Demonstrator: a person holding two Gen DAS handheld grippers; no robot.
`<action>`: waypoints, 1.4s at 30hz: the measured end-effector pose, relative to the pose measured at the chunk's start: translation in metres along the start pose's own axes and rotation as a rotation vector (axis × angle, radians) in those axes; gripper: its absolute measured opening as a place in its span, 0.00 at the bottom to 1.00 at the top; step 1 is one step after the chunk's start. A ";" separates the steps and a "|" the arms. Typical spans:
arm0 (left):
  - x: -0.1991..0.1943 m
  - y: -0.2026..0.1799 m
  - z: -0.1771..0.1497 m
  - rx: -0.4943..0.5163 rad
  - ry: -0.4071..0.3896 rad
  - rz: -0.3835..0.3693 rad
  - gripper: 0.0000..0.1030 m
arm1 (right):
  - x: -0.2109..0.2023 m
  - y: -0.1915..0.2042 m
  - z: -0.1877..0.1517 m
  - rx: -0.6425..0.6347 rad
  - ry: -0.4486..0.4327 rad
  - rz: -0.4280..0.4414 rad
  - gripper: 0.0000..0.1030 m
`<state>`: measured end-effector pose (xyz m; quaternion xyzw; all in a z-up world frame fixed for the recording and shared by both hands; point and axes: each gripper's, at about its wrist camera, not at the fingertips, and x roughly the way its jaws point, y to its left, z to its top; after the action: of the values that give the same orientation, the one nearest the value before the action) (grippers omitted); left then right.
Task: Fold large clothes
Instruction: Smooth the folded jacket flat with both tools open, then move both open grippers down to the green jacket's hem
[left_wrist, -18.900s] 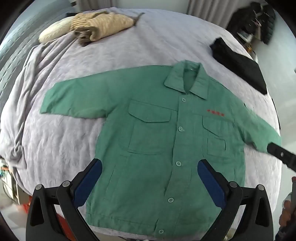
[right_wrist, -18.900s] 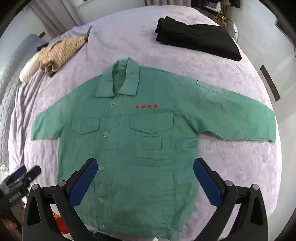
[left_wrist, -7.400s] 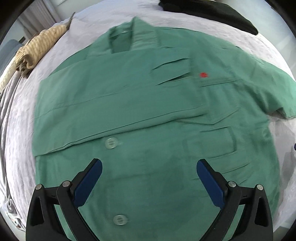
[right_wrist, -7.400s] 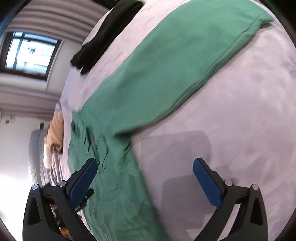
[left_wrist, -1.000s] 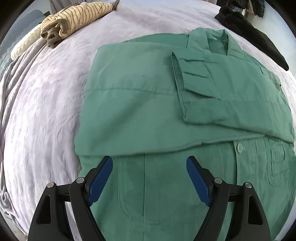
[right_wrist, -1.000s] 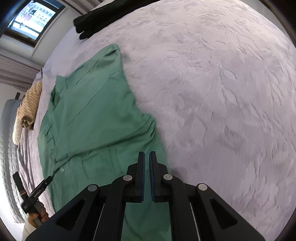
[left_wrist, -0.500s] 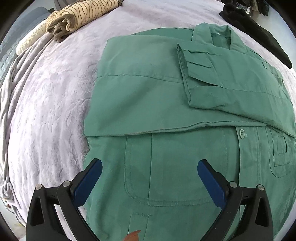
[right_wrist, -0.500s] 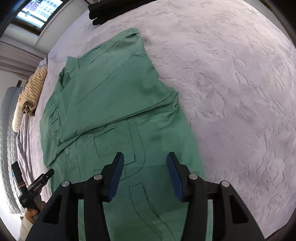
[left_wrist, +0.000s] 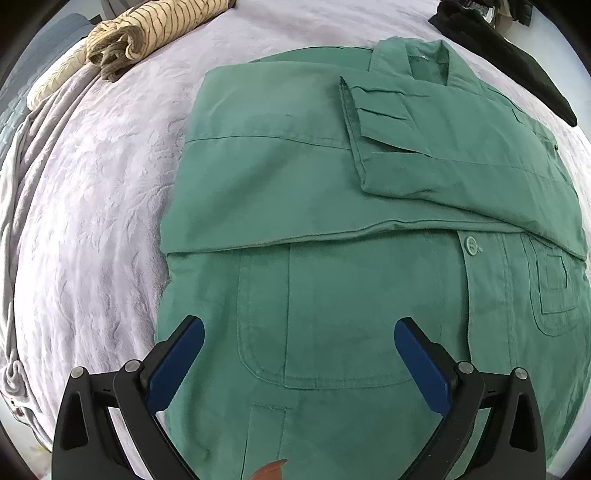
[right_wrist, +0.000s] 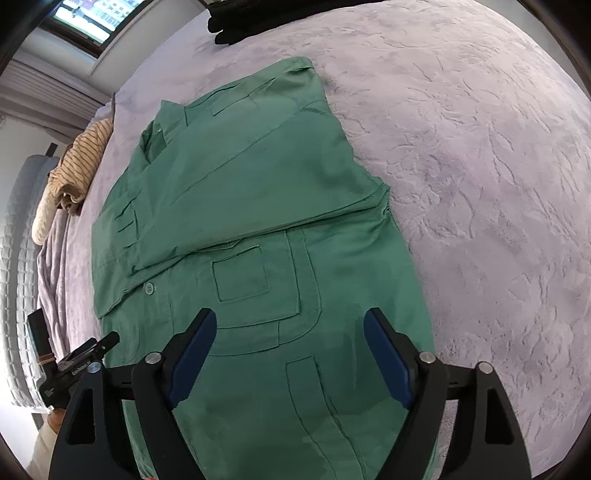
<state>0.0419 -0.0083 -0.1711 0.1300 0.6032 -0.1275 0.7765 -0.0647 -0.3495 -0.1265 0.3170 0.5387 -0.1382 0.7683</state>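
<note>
The jacket (left_wrist: 332, 229) is spread face up on the bed (left_wrist: 92, 192), collar toward the far edge and hem toward the near edge, so its long axis runs straight away from both cameras. Both sleeves are seen folded across the chest, one lying on the other just below the collar (left_wrist: 410, 59); the lower half, with its pockets and a button (left_wrist: 471, 244), is left uncovered.

The left gripper (left_wrist: 299, 354) is held over the lower left pocket, its fingers wide apart and nothing between them. The right gripper (right_wrist: 288, 350) is held over the lower right panel, its fingers likewise spread and empty. In both views the cloth passes beneath the fingers toward the near edge, so the hem is judged to lie below and behind the fingertips, out of sight; whether either gripper touches the cloth cannot be told.

The coming step is judged to be a fold of the hem up toward the collar. For that, each gripper would have to be drawn back toward the near edge, each to its own hem corner, neither being clearly nearer.

A striped garment (left_wrist: 147, 26) lies at the far left corner, a black one (left_wrist: 517, 62) at the far right, both well apart from the jacket.
</note>
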 end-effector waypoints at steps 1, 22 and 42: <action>-0.001 -0.003 -0.001 0.004 0.001 0.001 1.00 | 0.000 0.000 0.000 -0.001 -0.004 0.003 0.86; -0.031 -0.047 -0.010 0.030 0.038 0.015 1.00 | -0.012 0.020 0.004 -0.070 0.070 -0.028 1.00; -0.094 -0.043 -0.050 0.015 0.027 -0.014 1.00 | -0.040 0.073 -0.020 -0.226 0.086 -0.141 1.00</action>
<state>-0.0411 -0.0273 -0.0934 0.1336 0.6135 -0.1356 0.7664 -0.0543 -0.2857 -0.0698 0.1955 0.6041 -0.1168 0.7637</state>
